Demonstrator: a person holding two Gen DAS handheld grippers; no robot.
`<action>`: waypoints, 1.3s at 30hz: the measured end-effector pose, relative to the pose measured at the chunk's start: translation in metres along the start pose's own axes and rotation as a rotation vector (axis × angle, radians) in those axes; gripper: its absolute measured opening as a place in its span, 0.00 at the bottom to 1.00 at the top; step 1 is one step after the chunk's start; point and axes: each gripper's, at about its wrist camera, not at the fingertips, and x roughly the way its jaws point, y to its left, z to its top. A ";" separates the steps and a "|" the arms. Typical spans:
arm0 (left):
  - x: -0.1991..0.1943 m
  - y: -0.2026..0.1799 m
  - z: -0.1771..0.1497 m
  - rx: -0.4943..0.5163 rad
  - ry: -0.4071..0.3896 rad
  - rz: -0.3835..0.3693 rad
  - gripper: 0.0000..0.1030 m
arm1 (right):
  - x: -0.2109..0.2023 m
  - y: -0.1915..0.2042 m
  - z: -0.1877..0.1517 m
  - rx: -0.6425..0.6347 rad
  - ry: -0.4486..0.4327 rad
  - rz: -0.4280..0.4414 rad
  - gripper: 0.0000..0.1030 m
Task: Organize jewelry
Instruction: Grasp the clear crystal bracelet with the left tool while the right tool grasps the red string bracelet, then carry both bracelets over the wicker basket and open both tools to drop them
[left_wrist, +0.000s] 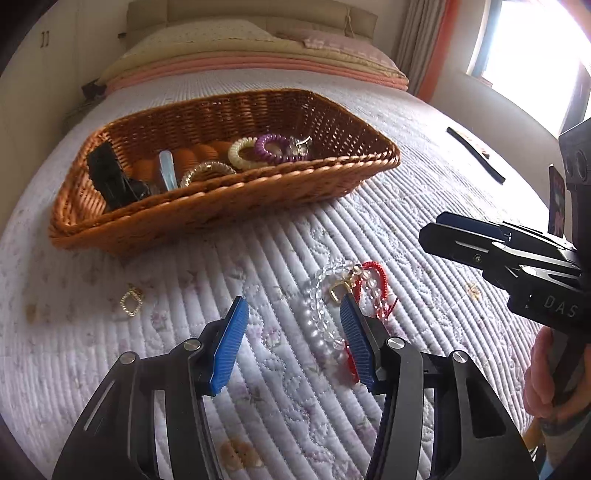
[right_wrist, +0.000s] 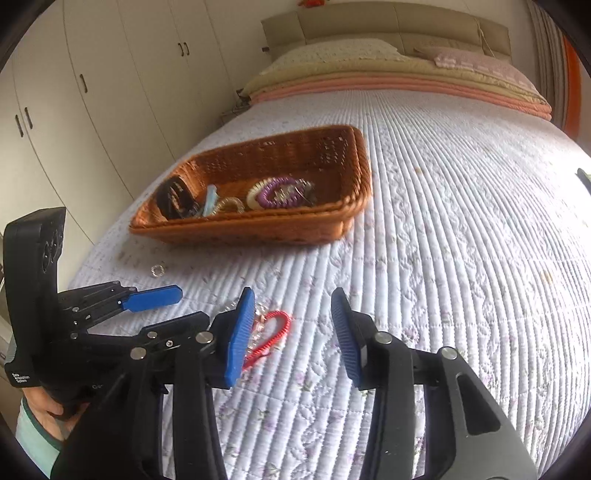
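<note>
A brown wicker basket (left_wrist: 207, 218) (right_wrist: 258, 230) sits on the quilted bed and holds coil hair ties, a black clip, a pale blue clip and other pieces. A clear bead bracelet (left_wrist: 317, 325) and a red cord bracelet (left_wrist: 376, 277) (right_wrist: 275, 334) lie tangled on the quilt. My left gripper (left_wrist: 295, 317) is open and empty just above the bracelets; its right finger covers part of them. A small gold earring (left_wrist: 131, 301) (right_wrist: 157, 270) lies to the left. My right gripper (right_wrist: 293, 317) is open and empty, just right of the bracelets.
A black strip (left_wrist: 476, 155) lies on the quilt at the far right. Pillows (right_wrist: 369, 62) and folded blankets are at the head of the bed. White wardrobe doors (right_wrist: 92, 92) stand to the left. A bright window (left_wrist: 535, 37) is at the right.
</note>
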 end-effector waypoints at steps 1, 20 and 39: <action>0.003 0.000 0.000 0.004 0.006 0.003 0.49 | 0.004 -0.004 -0.002 0.013 0.012 0.006 0.37; 0.003 0.006 -0.008 -0.005 0.012 0.121 0.08 | 0.038 0.014 -0.021 -0.032 0.108 -0.010 0.35; -0.007 0.017 -0.016 -0.038 0.001 0.100 0.10 | 0.055 0.048 -0.024 -0.179 0.084 -0.175 0.03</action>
